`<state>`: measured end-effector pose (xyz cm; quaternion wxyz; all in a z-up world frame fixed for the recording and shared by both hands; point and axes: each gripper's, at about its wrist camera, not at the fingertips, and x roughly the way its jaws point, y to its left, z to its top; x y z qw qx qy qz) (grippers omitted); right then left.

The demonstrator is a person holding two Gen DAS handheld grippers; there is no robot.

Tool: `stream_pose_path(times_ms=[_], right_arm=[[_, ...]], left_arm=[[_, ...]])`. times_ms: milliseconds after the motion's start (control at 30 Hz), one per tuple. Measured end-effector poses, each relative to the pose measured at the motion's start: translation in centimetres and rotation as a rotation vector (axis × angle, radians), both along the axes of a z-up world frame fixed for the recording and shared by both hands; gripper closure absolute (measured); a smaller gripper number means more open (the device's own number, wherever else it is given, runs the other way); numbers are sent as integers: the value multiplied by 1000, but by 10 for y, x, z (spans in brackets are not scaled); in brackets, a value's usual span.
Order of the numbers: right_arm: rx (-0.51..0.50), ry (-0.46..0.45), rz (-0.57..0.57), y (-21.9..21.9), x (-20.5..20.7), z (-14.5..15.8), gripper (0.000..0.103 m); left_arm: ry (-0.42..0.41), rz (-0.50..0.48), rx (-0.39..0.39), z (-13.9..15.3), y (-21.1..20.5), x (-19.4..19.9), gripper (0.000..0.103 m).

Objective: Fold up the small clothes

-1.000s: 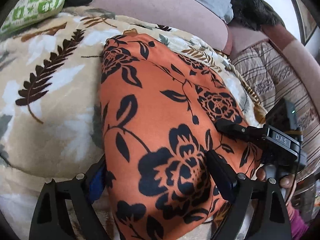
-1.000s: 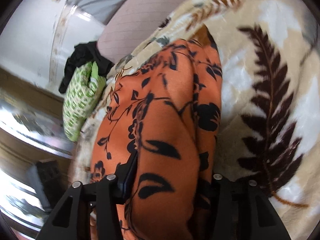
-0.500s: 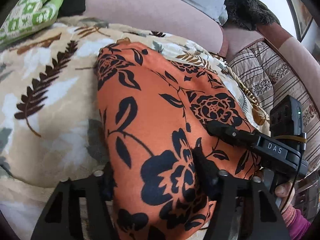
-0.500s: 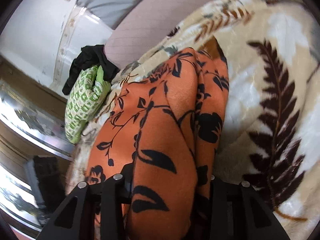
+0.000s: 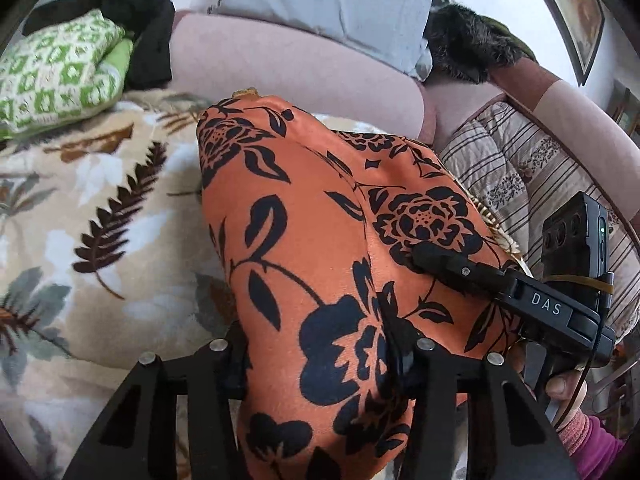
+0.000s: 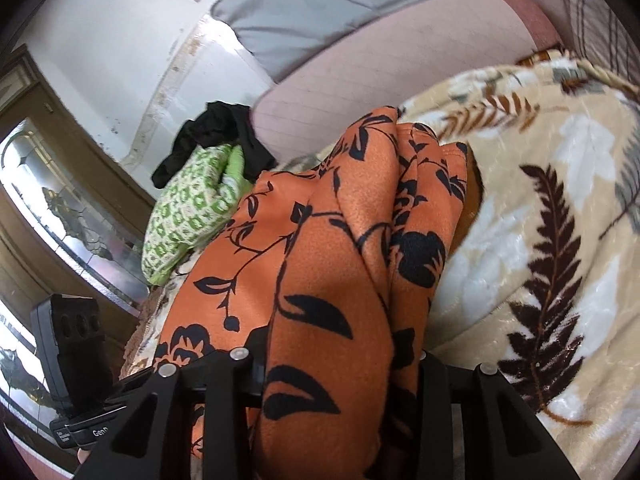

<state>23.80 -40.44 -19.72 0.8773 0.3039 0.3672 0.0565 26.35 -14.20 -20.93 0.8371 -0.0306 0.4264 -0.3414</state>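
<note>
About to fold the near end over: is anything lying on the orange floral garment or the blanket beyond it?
Nothing visible. The orange floral garment is bare on top; the green patterned cushion sits off beside it.

A home living room: a pink upholstered sofa [image 5: 304, 68] with a grey cushion [image 5: 320, 0], spread with a fern-print plush blanket [image 5: 100, 216]; a framed picture [image 5: 576, 8] on the right wall, a wooden glazed cabinet [image 6: 60, 200] far left.
</note>
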Motion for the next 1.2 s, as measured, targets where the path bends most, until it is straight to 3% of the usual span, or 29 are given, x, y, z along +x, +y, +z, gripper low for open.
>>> stream_pose_path(times_ms=[567,800,1200], right_arm=[[49,-119,47,72,-43,50,63],[82,-112,48,97,-62,51,63],[85,-72,77,124,-69,39,63]], left_arm=[[-158,110,63,59,74,-59,53],[-179,139,86,65,88,-76,53],[-166,174,112,49,118,-88,53]])
